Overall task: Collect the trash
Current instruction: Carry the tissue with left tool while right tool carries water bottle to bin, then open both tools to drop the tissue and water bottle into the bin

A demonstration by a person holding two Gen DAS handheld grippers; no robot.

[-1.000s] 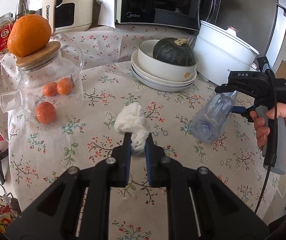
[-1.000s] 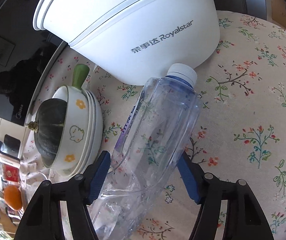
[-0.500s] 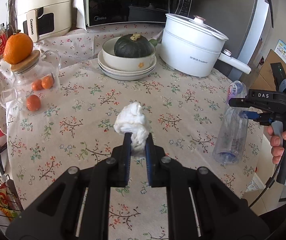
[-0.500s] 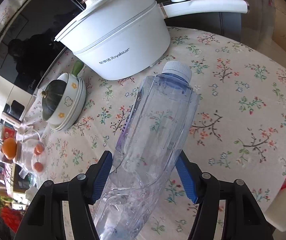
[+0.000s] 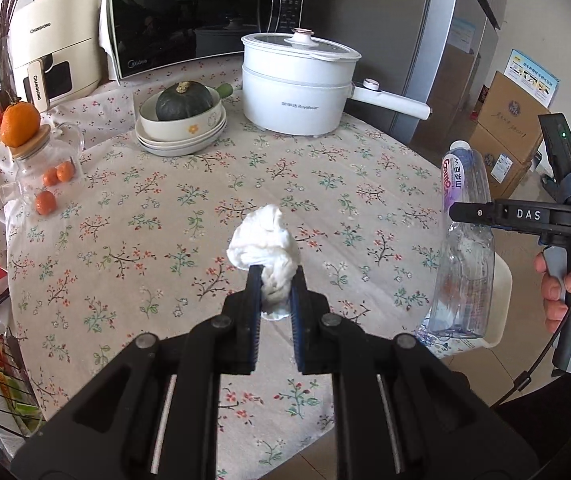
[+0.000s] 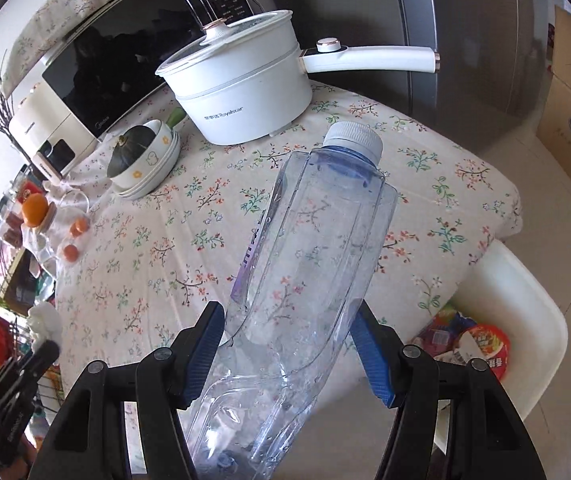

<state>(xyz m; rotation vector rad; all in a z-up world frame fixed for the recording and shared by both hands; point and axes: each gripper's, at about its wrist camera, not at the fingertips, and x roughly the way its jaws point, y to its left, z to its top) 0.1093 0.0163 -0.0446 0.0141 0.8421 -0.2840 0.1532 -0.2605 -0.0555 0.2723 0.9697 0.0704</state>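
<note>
A crumpled white tissue is pinched in my left gripper, which is shut on it above the near side of the floral tablecloth. An empty clear plastic bottle with a white cap stands nearly upright in my right gripper, whose blue pads press its sides. In the left wrist view the bottle hangs beyond the table's right edge, with the right gripper held by a hand. The tissue also shows at the far left of the right wrist view.
On the table stand a white electric pot with a long handle, a bowl stack holding a dark squash, and a glass jar topped by an orange. A microwave is behind. A white chair holding snack packets sits right.
Both grippers have pulled back from the table and risen, each keeping its item. The bottle has swung from lying tilted over the cloth to nearly upright past the table's right edge.
</note>
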